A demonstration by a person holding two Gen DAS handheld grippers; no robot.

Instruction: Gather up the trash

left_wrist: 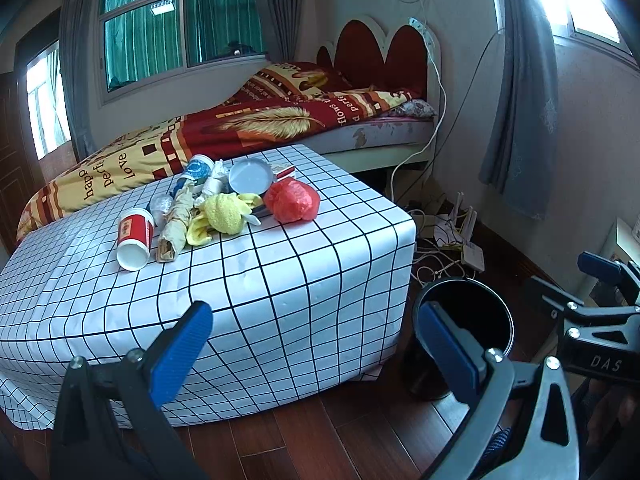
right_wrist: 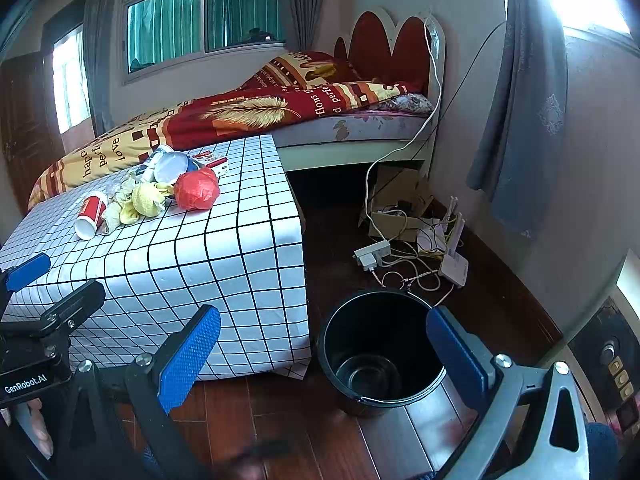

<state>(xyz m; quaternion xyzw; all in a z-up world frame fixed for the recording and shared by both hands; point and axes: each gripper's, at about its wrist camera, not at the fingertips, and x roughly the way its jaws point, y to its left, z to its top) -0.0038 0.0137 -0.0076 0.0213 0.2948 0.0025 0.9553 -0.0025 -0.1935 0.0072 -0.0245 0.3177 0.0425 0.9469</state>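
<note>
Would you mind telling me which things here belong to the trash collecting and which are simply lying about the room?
Belongs to the job:
- red paper cup
- yellow crumpled wad
- red plastic bag
- round white lid
- black bin, empty on the floor
- left gripper and right gripper, both open

Just lying about:
- bed
- power strip
- router
- curtain

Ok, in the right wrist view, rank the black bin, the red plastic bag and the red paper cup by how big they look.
1. Black bin, by far the largest, though it is also nearest the camera.
2. Red plastic bag.
3. Red paper cup, a bit smaller than the bag.
</note>
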